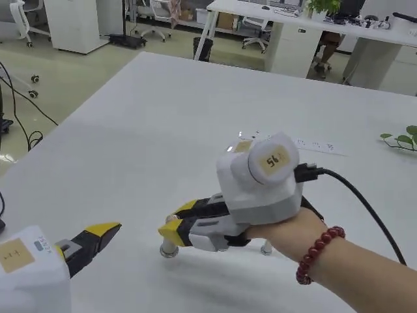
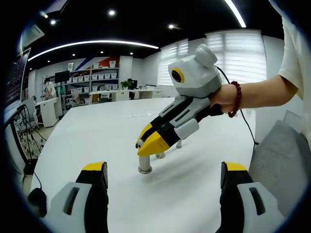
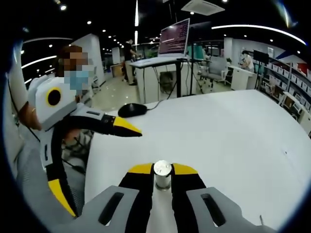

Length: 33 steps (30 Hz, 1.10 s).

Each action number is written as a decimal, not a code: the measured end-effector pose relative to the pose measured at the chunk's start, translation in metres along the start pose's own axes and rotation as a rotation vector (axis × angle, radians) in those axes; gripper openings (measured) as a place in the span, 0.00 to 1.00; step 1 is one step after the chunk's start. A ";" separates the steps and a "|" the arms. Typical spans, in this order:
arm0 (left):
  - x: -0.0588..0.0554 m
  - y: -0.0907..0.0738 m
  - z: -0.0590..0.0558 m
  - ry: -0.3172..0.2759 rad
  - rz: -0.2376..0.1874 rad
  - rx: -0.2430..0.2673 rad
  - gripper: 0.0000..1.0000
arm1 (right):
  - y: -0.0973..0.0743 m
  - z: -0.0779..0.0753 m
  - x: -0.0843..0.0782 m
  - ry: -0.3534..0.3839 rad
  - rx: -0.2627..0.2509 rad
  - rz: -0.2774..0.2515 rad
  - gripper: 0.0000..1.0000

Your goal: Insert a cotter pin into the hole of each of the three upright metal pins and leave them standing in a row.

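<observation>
Three short upright metal pins stand in a row on the white table [image 1: 163, 117]. The nearest pin [image 2: 145, 167] is held near its top by my right gripper [image 2: 148, 144], whose yellow-tipped jaws are shut on it. Behind it stand the second pin [image 2: 160, 155] and the third pin [image 2: 179, 144]. In the right gripper view the held pin's round top [image 3: 163, 174] sits between the shut jaws of the right gripper [image 3: 163, 170]. In the head view the right gripper [image 1: 171, 229] grips that pin [image 1: 169, 248]; another pin [image 1: 266, 248] pokes out under the hand. My left gripper [image 2: 164, 167] is open and holds nothing, just short of the pins.
The left gripper [image 1: 98, 236] sits at the bottom left of the head view. Small shiny items [image 1: 244, 135] and a white power strip [image 1: 319, 145] lie farther back. A plant [image 1: 404, 138] reaches in at the right edge. Desks and chairs stand beyond the table.
</observation>
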<state>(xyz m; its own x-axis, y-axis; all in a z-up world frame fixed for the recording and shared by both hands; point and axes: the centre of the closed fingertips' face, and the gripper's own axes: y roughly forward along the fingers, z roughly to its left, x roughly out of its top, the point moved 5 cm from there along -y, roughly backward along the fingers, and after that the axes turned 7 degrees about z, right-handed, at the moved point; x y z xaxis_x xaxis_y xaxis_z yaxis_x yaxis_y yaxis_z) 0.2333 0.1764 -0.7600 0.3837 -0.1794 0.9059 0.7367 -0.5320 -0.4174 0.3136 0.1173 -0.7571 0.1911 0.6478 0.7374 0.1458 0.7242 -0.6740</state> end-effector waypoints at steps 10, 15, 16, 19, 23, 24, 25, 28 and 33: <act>0.003 0.000 -0.006 0.002 0.000 0.000 0.94 | -0.032 -0.001 -0.030 0.010 -0.048 0.013 0.13; 0.005 0.000 -0.010 0.015 0.001 -0.006 0.94 | -0.045 -0.005 -0.046 0.029 -0.082 0.025 0.13; 0.006 0.000 -0.010 0.014 -0.001 -0.009 0.94 | -0.048 -0.006 -0.051 0.032 -0.094 0.033 0.13; 0.005 0.002 -0.013 0.016 0.006 -0.016 0.94 | -0.052 -0.009 -0.060 0.033 -0.116 0.044 0.13; 0.005 0.003 -0.016 0.027 0.015 -0.025 0.94 | -0.057 -0.013 -0.069 0.050 -0.136 0.045 0.13; 0.006 0.003 -0.016 0.028 0.016 -0.027 0.94 | -0.058 -0.013 -0.071 0.052 -0.139 0.046 0.13; 0.006 0.003 -0.016 0.027 0.016 -0.027 0.94 | -0.059 -0.014 -0.073 0.055 -0.145 0.047 0.13; 0.006 0.004 -0.016 0.029 0.014 -0.029 0.94 | -0.060 -0.016 -0.076 0.059 -0.151 0.047 0.13; 0.005 0.006 -0.016 0.033 0.025 -0.029 0.93 | -0.060 -0.018 -0.084 0.078 -0.160 0.047 0.13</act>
<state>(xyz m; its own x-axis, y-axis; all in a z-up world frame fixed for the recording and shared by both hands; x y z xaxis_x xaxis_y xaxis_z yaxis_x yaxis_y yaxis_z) 0.2308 0.1586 -0.7573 0.3826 -0.2197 0.8974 0.7109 -0.5504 -0.4378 0.3065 0.0152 -0.7788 0.2747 0.6553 0.7037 0.2864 0.6429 -0.7104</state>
